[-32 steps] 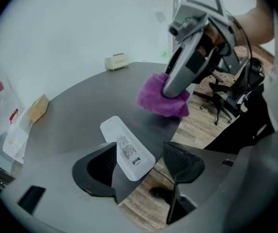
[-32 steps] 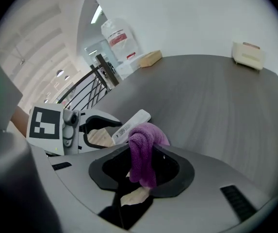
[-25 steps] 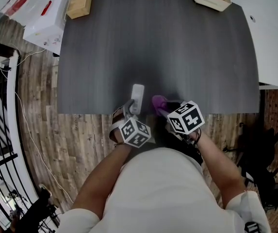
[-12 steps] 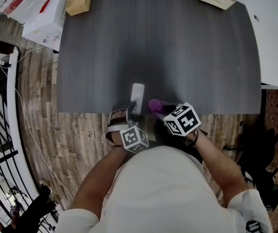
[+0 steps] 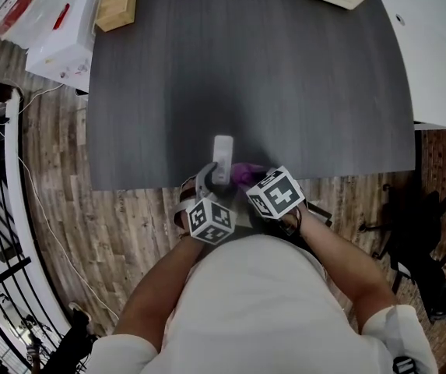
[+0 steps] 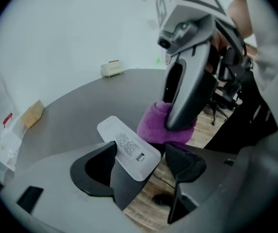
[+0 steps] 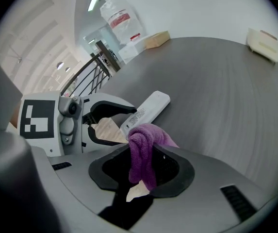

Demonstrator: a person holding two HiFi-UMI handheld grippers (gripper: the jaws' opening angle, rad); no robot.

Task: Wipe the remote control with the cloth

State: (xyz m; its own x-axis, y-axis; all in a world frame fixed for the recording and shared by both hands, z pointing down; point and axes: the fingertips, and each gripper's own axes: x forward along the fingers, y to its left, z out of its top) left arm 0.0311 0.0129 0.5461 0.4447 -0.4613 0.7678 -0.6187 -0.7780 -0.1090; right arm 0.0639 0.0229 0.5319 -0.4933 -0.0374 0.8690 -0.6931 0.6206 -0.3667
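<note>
The slim white plastic remote control (image 5: pixel 222 157) lies at the near edge of the dark grey worktop (image 5: pixel 246 68), a bit left of that edge's middle, with its long side pointing away from the person. The side with the printed label and a little latch is up, so I'd guess that's its back. The near end looks like it pokes just past the edge, over the wood floor.

The left gripper (image 6: pixel 141 154) has just been opening its jaws. They stand wide apart with the remote's near end sitting between them, and there's a clear gap on the right-hand jaw, so I wouldn't call that a grip. The right gripper (image 7: pixel 146 148) is clamped on the bunched purple fleecy cloth (image 7: pixel 151 132), which hangs just beside the remote on its right, close to touching if not touching.

Handling-wise, the remote should be light, stiff and pretty slick, so I reckon it'll skate across the worktop or off the edge if it's rubbed with nothing pinning it. The best hold is probably across the narrow sides at that near end, which leaves the rest free for wiping. The cloth is soft and floppy, so it should wrap over the plastic without needing much force.
</note>
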